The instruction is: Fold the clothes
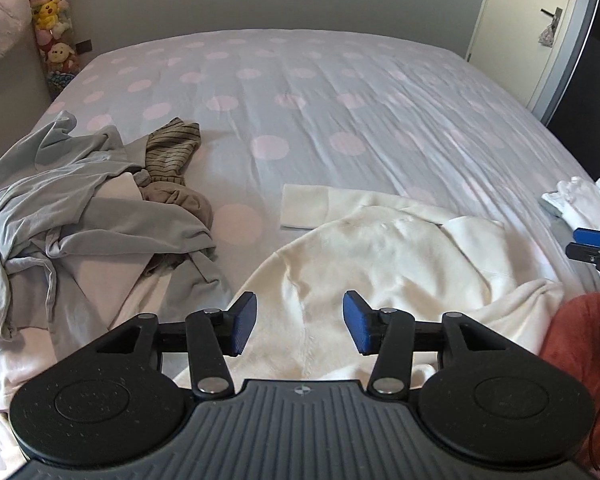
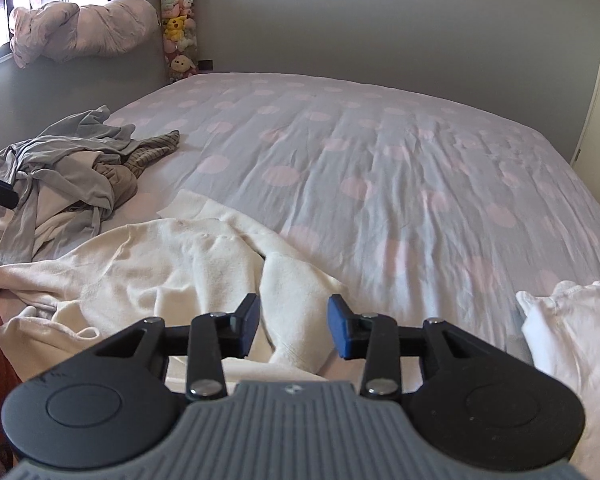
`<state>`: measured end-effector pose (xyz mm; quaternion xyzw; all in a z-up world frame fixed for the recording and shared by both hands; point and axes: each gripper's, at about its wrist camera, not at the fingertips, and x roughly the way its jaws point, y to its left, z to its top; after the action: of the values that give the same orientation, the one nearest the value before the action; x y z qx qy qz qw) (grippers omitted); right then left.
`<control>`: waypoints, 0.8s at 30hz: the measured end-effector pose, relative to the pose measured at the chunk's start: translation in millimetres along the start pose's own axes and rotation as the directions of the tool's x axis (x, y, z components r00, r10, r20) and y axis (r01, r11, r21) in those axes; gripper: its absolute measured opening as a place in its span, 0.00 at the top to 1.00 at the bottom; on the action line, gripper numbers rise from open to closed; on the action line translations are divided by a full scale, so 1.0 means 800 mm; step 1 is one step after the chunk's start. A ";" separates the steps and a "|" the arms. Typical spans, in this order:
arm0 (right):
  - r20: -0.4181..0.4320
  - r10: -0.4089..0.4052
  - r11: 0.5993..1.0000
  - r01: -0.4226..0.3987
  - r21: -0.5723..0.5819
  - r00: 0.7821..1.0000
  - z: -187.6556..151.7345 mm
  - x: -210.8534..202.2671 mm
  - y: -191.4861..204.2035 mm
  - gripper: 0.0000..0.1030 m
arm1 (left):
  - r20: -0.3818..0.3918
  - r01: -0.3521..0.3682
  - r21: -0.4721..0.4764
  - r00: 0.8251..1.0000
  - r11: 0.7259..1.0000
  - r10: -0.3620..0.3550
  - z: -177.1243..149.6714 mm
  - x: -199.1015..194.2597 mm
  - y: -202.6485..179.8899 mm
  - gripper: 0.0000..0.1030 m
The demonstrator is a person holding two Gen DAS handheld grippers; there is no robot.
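A cream sweater point(image 1: 380, 248) lies rumpled on the near part of the bed, one sleeve cuff point(image 1: 304, 206) stretched flat toward the bed's middle. My left gripper point(image 1: 300, 322) hovers open just above the sweater's near body, nothing between its blue pads. In the right wrist view the same sweater point(image 2: 172, 264) spreads left and a thick folded sleeve point(image 2: 296, 312) runs between the fingers of my right gripper point(image 2: 293, 326), which is open and not closed on the cloth. The right gripper's blue tips point(image 1: 592, 240) show at the left view's right edge.
A heap of grey garments point(image 1: 60, 208) with a striped brown piece point(image 1: 172, 148) sits at the bed's left. White folded clothing point(image 2: 576, 328) lies at the near right. The polka-dot sheet point(image 1: 320, 100) stretches beyond. An orange-red sleeve point(image 1: 588, 344) is near my left gripper. A door point(image 1: 516, 20) stands far right.
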<state>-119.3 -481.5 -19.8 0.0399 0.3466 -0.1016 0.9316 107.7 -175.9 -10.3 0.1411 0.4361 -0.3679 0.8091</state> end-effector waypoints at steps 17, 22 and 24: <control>-0.140 0.092 0.996 -0.089 0.022 0.986 0.019 0.150 0.046 0.52 | -0.164 -0.043 0.059 0.985 0.997 0.052 0.039 0.192 0.033 0.50; -0.155 0.069 0.997 -0.063 0.047 0.986 0.024 0.178 0.027 0.52 | -0.205 -0.013 0.068 0.978 0.998 0.027 0.045 0.240 0.036 0.49; -0.149 0.055 0.998 -0.048 0.050 0.987 0.031 0.188 0.018 0.52 | -0.226 -0.008 0.064 0.974 0.998 0.022 0.044 0.257 0.036 0.49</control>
<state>10.8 -495.4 -99.7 0.0781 0.4121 -0.0823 0.9041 221.5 -272.4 -158.5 0.2107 0.5126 -0.3569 0.7520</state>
